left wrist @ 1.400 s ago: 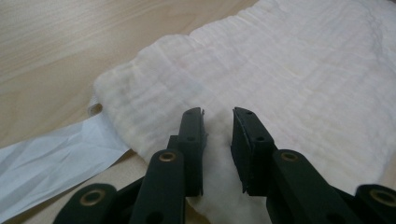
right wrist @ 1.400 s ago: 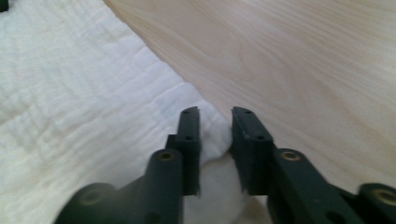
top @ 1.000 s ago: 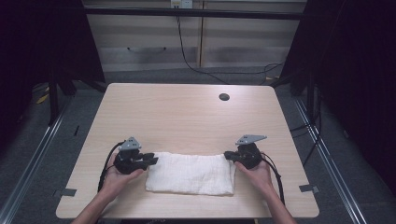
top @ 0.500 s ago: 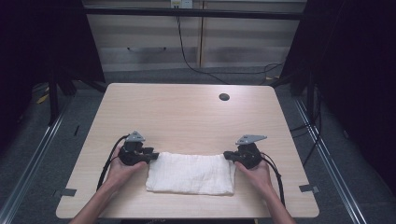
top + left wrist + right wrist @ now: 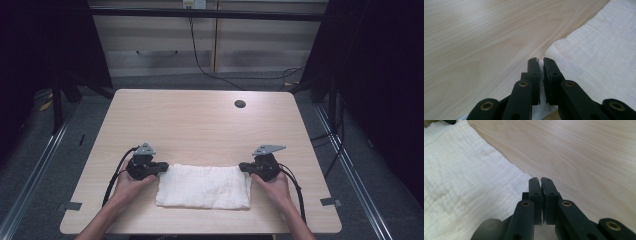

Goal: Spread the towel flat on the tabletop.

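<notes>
A white folded towel [image 5: 202, 186] lies flat near the table's front edge. My left gripper [image 5: 164, 168] is at the towel's far left corner. In the left gripper view its jaws [image 5: 540, 60] have just been closing and now stand almost together, with a thin sliver of the towel [image 5: 599, 50] caught between them. At the far right corner, my right gripper [image 5: 243, 167] has its jaws pressed together [image 5: 540, 179] over the edge of the towel [image 5: 461, 175]. A hand holds each gripper from the near side.
The light wooden table [image 5: 200, 125] stretches bare beyond the towel, with a small dark round cable hole [image 5: 240, 104] near its far edge. Dark floor and metal rails surround the table on both sides.
My left gripper has shifted slightly away from the person at the towel's left corner. The right gripper and the towel have stayed where they were.
</notes>
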